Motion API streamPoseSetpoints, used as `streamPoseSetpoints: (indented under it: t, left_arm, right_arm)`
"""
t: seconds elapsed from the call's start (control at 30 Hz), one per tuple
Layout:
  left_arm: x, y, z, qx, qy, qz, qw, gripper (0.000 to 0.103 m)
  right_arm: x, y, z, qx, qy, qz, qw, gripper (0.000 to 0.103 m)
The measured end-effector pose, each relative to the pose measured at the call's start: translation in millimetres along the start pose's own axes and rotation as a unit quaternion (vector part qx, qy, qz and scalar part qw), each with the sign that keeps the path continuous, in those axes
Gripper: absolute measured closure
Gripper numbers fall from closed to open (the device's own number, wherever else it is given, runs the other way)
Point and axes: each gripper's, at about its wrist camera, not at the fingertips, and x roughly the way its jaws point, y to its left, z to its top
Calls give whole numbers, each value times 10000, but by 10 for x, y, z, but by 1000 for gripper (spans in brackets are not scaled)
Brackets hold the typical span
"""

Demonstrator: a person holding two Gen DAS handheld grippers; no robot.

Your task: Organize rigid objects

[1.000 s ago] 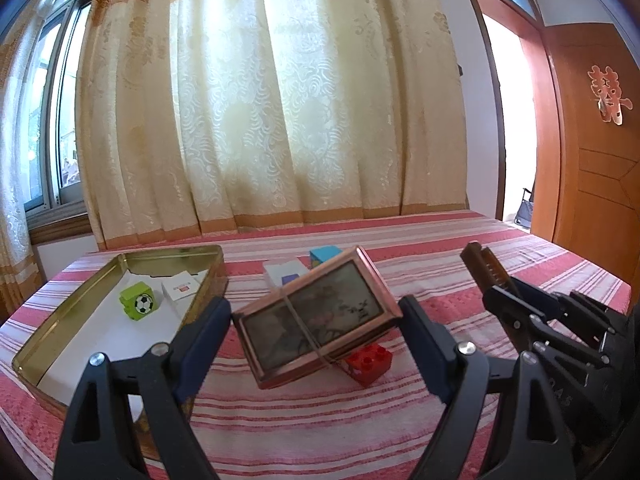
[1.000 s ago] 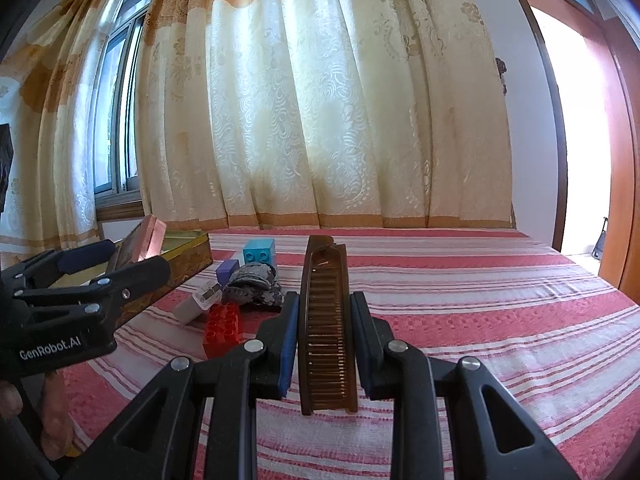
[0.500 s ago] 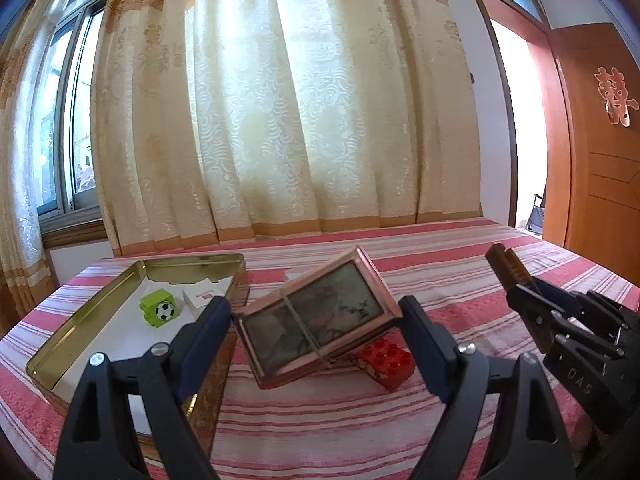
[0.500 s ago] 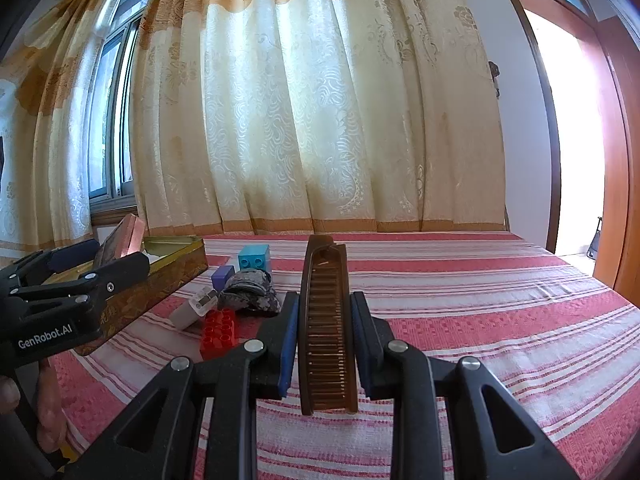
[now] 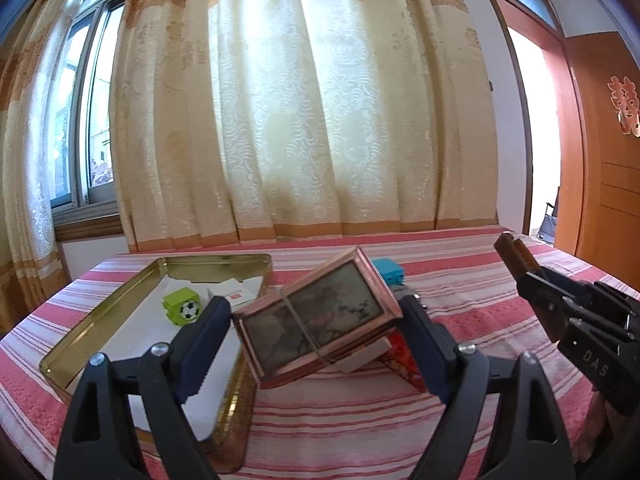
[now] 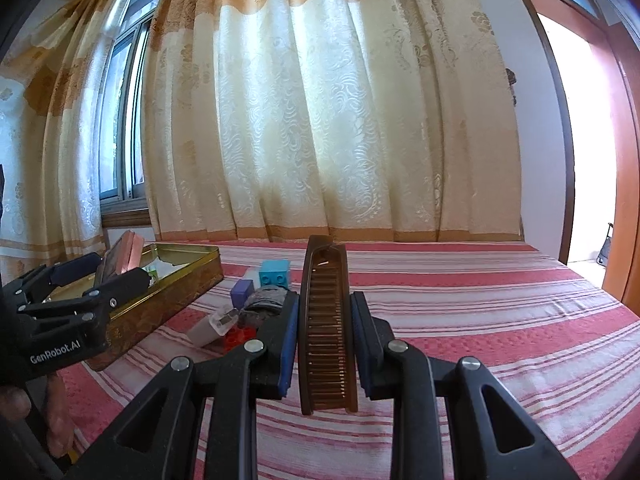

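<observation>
A striped red-and-white bed [image 5: 340,412] carries an open gold tin tray [image 5: 100,336], the collecting place for loose items. Just right of the tray, the left gripper [image 5: 316,332] has its fingers closed on a copper-framed picture box [image 5: 316,320], held tilted above the bed, probably to go into the tray. Further right of the tray, the right gripper [image 6: 324,336] pinches a brown comb [image 6: 326,320] upright. A green soccer cube [image 5: 182,306] already sits inside the tray; blue and red blocks [image 6: 274,274] lie just beside it.

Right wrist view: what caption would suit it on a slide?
Right hand-held gripper clamps a brown comb above the striped tablecloth, toys beside a gold tin.
</observation>
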Motion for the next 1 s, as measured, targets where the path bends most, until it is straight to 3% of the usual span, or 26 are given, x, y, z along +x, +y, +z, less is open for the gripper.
streamPoseSetpoints:
  t: [1.0]
  left_arm:
    - [23, 716, -11, -312, -28, 673, 9972, 17]
  right_arm:
    - [318, 878, 29, -613, 373, 771, 9944, 76]
